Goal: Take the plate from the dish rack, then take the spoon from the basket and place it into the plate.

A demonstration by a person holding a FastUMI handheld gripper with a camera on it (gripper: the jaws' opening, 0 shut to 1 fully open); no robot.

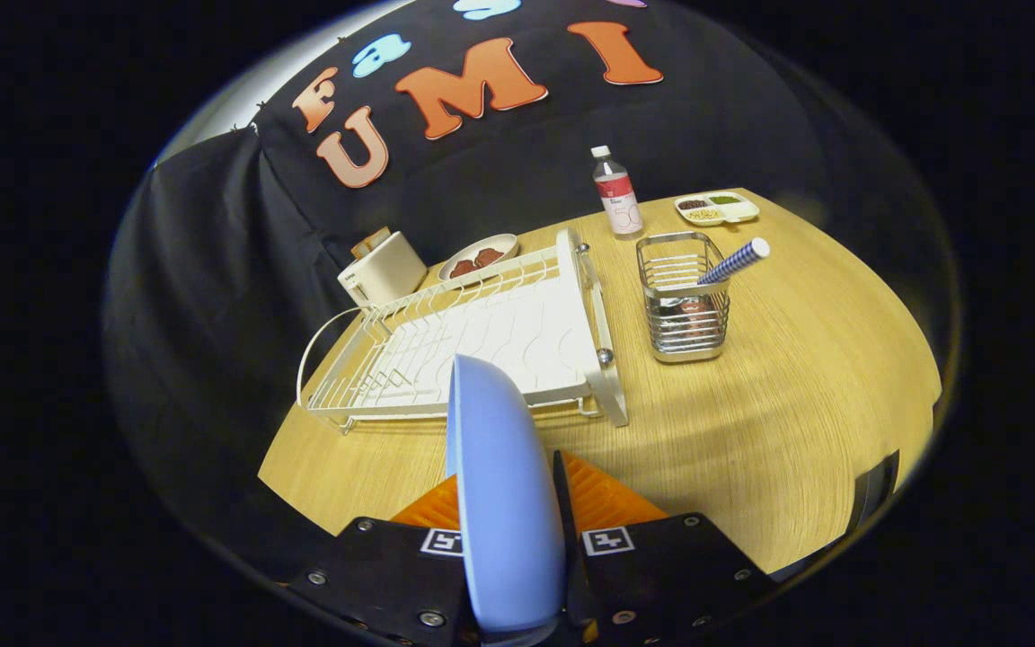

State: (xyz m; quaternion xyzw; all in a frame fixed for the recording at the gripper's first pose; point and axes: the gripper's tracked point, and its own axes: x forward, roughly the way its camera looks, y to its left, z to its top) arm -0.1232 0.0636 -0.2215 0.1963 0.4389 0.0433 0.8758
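The round pale-blue plate (499, 503) stands on edge between the two fingers of the gripper (517, 517), which pinch it from either side; its rim rises ahead of the fingers, clear of the table and out of the rack. Just beyond the plate lies the white wire dish rack (473, 346) with its white drip tray, resting flat on the light wood-grain table (796, 404); its slots hold nothing that can be made out.

To the right of the rack, apart from it, stands the square silver wire basket (685, 310). The spoon with the blue-and-white checked handle (733, 261) leans in it, handle projecting up over the basket's far right corner; the bowl end is down inside the basket and indistinct behind the wires.

Behind the rack, at the table's far edge, sits a small white toaster (383, 268) with something tan in its top slot. Beside it is an oval cream dish (479, 256) carrying dark reddish-brown pieces. Beyond the basket stands an upright clear plastic bottle with a white cap and a red-and-white label (616, 193); the label's print is too small to read. Right of the bottle lies a white compartment tray (717, 208) with dark, yellowish and green contents in separate sections. No other lettering on the table items is legible.
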